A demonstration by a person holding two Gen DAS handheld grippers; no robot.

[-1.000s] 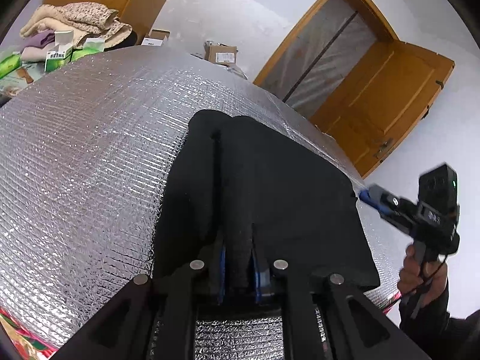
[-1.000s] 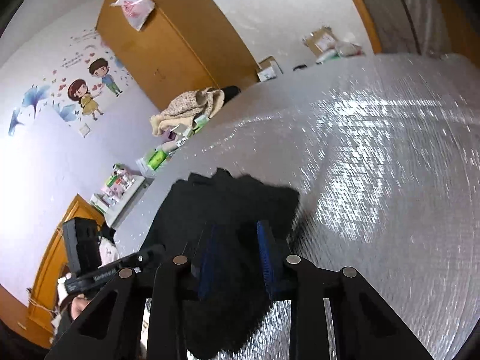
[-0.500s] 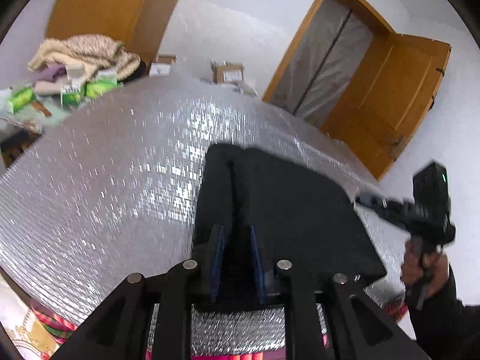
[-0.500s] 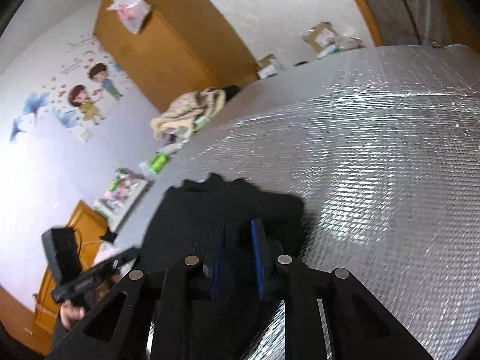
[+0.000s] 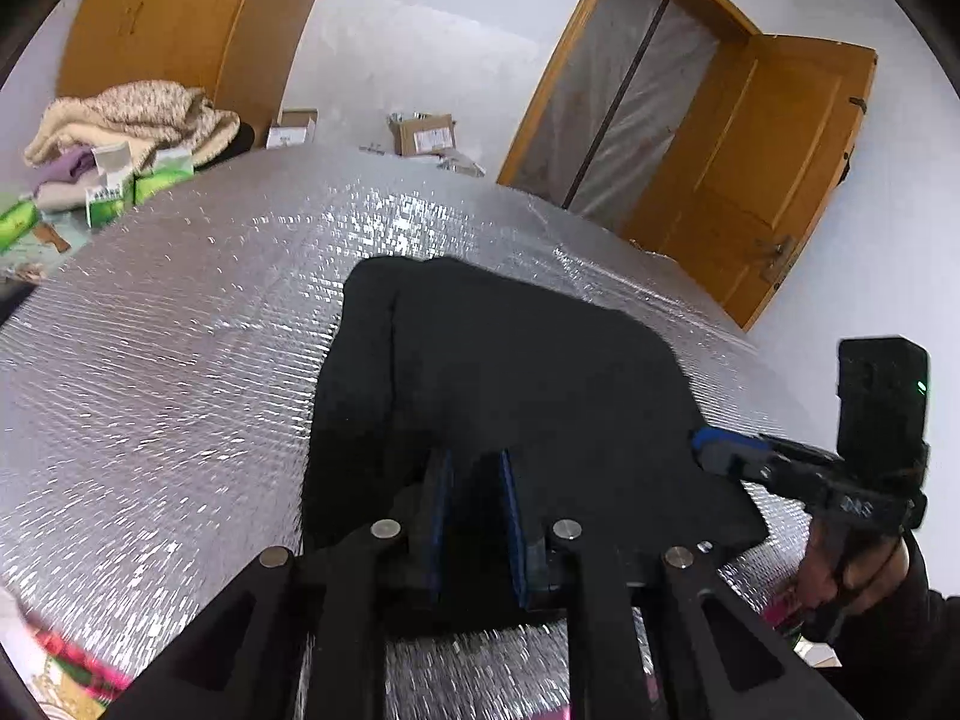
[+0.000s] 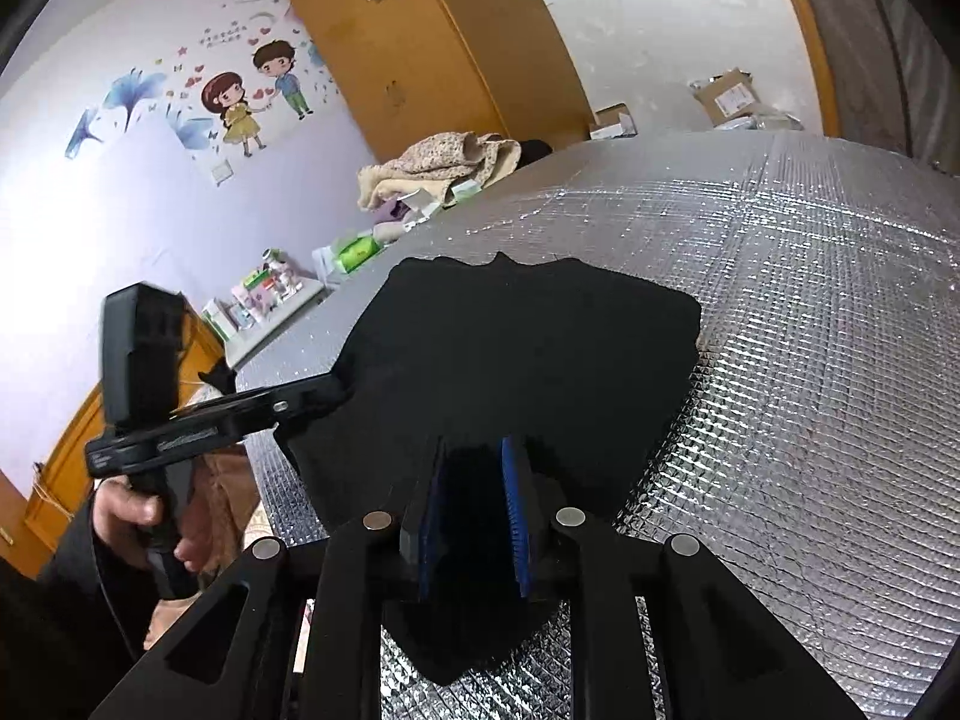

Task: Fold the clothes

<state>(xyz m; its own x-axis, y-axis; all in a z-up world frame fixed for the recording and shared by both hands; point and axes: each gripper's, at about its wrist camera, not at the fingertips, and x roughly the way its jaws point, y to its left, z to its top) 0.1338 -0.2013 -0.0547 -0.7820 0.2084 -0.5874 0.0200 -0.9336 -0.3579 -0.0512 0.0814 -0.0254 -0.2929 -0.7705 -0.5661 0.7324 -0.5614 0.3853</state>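
A black garment lies partly folded on the silver foil-covered table; its left side is doubled over into a thick band. My left gripper is shut on the garment's near edge, with black cloth between its blue pads. The right gripper pinches the near right corner. In the right wrist view, my right gripper is shut on the garment, cloth filling the gap. The left gripper bites the near left corner, held by a hand.
The foil table stretches bare beyond and to both sides of the garment. A heap of clothes and green boxes sit off the far left. Cardboard boxes lie behind the table. An orange door stands open at the right.
The right gripper's fingers closed from a wider gap onto the garment's near corner. Both grippers have risen a little with the near edge held. The left gripper kept its grip.
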